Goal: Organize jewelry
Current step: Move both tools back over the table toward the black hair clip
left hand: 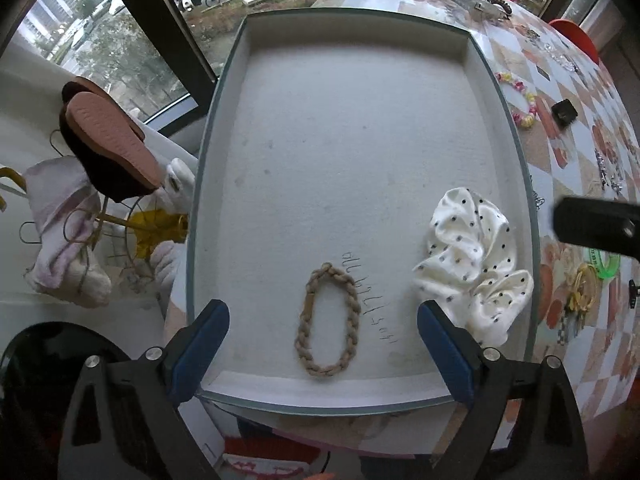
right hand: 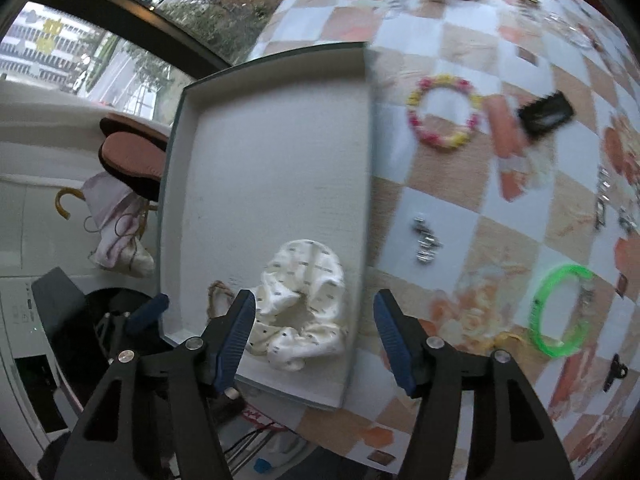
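A shallow grey-lined tray lies on the checkered table. Near its front edge lies a tan braided bracelet, flat between the wide-apart blue pads of my left gripper, which is open and touches nothing. Right of it a white polka-dot scrunchie rests in the tray. In the right wrist view the scrunchie lies loose in the tray, and my right gripper hangs open above it, pads clear of the cloth. The left gripper's finger shows at the tray's corner.
On the tablecloth to the right lie a yellow-pink flower bracelet, a green bangle, a black clip, silver trinkets and several more pieces. Left of the tray a rack holds a slipper and cloths.
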